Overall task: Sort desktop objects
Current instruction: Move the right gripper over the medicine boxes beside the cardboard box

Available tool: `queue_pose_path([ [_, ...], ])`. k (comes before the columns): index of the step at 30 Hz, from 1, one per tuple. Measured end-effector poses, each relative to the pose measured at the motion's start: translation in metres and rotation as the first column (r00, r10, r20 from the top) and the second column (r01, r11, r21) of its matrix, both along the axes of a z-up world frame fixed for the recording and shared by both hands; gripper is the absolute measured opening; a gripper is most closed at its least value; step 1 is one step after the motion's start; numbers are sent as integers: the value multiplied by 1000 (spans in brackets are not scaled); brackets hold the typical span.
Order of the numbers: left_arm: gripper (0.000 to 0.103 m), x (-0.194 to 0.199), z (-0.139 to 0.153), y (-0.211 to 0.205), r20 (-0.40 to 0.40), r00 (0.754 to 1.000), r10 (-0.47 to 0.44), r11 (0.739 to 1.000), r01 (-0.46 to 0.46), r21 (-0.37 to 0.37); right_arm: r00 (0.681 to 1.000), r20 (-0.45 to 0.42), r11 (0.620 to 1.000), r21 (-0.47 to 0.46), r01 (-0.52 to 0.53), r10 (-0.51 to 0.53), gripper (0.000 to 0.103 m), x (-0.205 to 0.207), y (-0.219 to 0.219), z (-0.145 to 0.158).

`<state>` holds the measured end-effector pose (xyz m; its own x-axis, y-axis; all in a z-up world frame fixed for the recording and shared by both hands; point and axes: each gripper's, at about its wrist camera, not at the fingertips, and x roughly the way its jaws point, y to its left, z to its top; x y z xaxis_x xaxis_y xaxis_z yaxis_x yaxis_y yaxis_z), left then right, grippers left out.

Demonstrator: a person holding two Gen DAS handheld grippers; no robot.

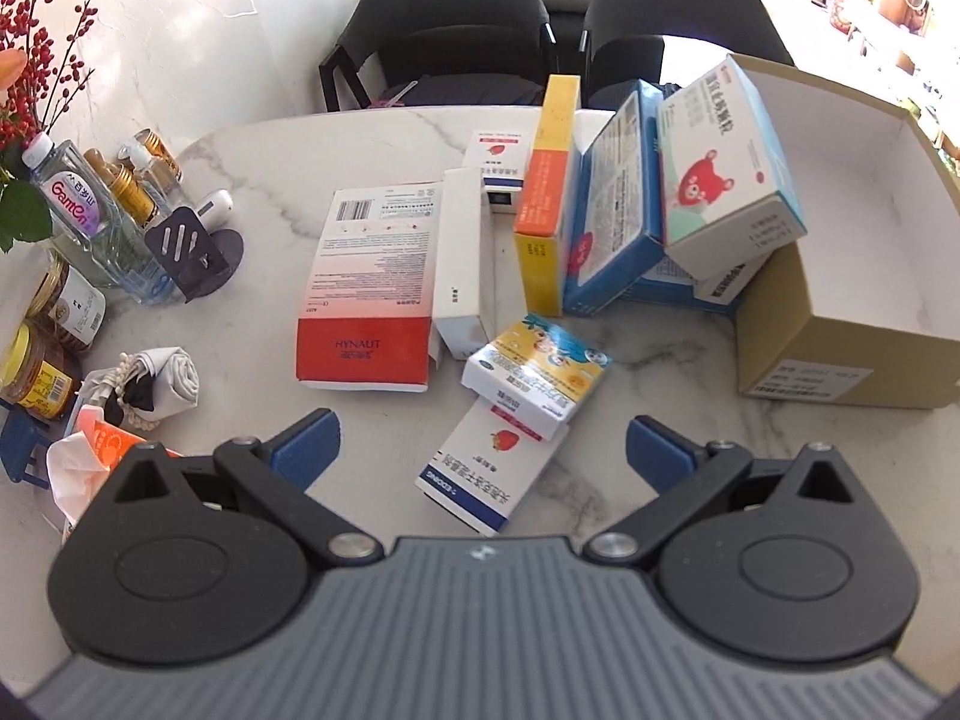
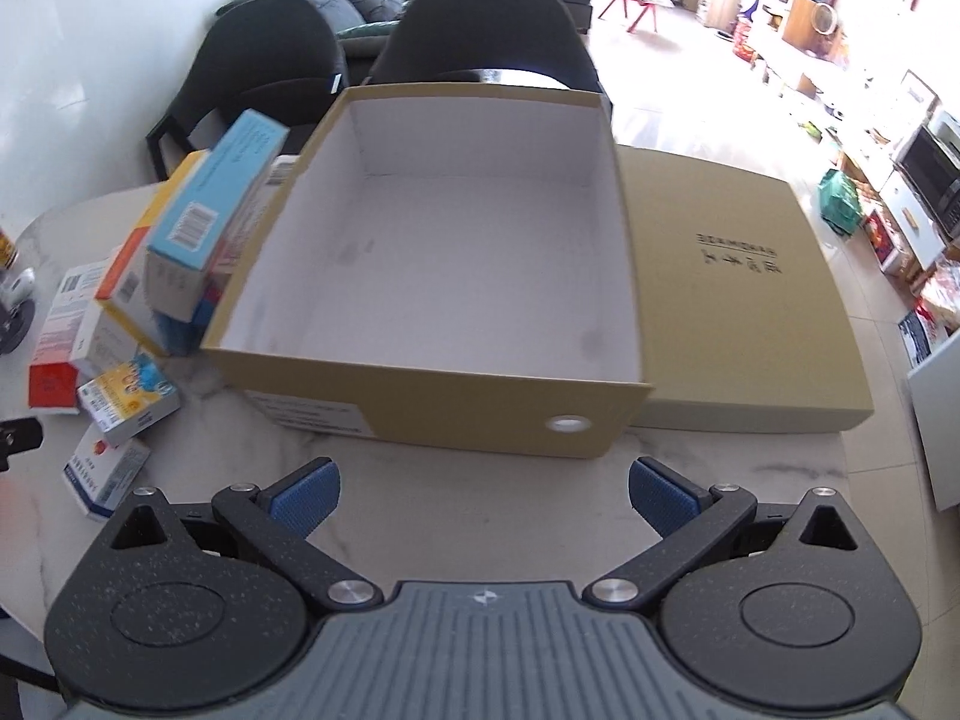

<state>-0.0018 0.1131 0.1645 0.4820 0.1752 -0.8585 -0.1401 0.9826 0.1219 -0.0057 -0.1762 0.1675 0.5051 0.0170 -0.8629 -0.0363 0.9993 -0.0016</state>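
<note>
White strawberry-printed carton lies low-centre in the left view, between the wide-open, empty left claw, long axis slanting upper right. Right claw, open and empty, faces the empty cardboard box.

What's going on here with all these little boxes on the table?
A person is holding two hand grippers over a marble table to sort it. Both the left gripper and the right gripper are open and hold nothing. Medicine boxes lie scattered or lean against an open cardboard box, which is empty. Its lid lies beside it. Sorting seems not to have started.
</note>
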Motion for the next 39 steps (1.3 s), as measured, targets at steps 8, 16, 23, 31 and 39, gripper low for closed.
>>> queue_pose_path([
  [8,103,10,-10,26,16,1000,-1,999,2,-37,994,-10,994,-32,-105,105,103,10,52,4],
  [16,103,19,-18,52,26,1000,-11,998,13,-65,982,24,981,-45,-186,188,102,25,104,14],
  [23,103,29,-25,77,-4,1000,15,997,-15,-75,971,25,971,-31,-237,238,101,56,156,20],
  [31,103,37,-35,101,-32,999,30,995,-33,-94,967,23,967,-29,-254,255,103,97,224,16],
  [39,103,48,-43,111,-51,999,10,992,-16,-123,964,26,962,-77,-262,264,101,122,268,13],
])
